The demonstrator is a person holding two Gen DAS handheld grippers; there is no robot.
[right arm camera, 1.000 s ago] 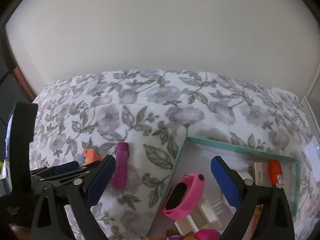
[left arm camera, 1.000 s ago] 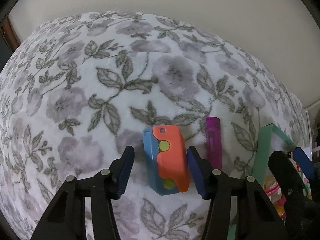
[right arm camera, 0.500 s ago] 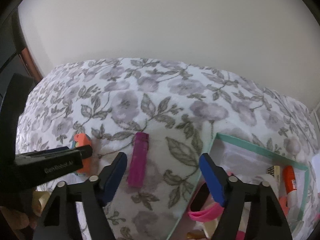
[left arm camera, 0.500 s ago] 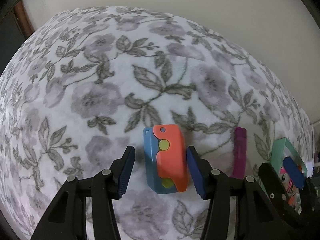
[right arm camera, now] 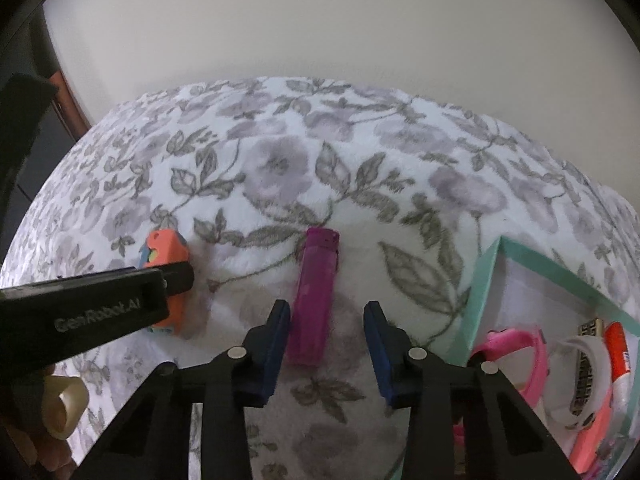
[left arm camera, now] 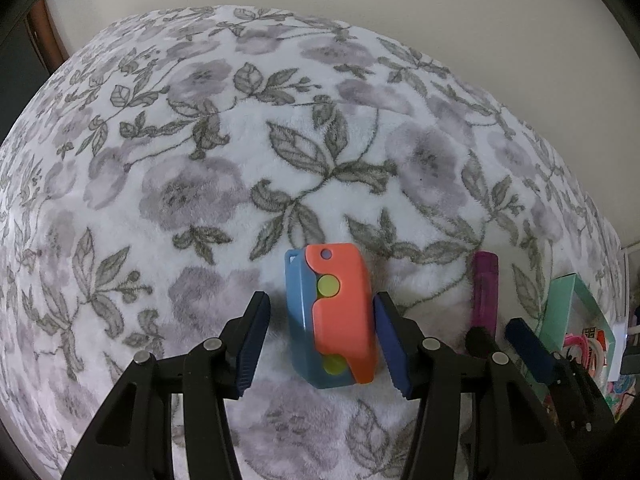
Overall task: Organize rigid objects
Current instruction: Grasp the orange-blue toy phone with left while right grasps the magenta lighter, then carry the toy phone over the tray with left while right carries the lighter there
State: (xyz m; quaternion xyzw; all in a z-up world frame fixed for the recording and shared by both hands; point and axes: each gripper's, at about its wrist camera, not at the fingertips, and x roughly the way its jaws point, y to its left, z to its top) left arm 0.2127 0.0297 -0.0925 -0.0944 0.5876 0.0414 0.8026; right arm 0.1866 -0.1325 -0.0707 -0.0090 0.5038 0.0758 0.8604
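Observation:
An orange and blue toy block (left arm camera: 336,308) lies on the floral blanket (left arm camera: 200,184) between the fingers of my left gripper (left arm camera: 320,312). The right pad sits against the block and the left pad stands a little apart, so this gripper is open. A purple lighter (right arm camera: 316,292) lies just right of the block (right arm camera: 166,248). My right gripper (right arm camera: 327,306) straddles the lighter with its jaws closing; the left pad is almost on it and the right pad is still off. In the left wrist view the lighter (left arm camera: 484,292) reaches down to the right gripper (left arm camera: 500,336).
A teal-rimmed box (right arm camera: 476,292) at the right holds a pink band (right arm camera: 520,344), a white band (right arm camera: 580,380) and an orange-capped tube (right arm camera: 618,348). A beige tape roll (right arm camera: 64,404) sits by a hand at the lower left. A pale wall rises behind the blanket.
My right gripper has moved left from over the box to the purple lighter, dropped lower, and its jaws have narrowed around it. The left gripper still straddles the toy block.

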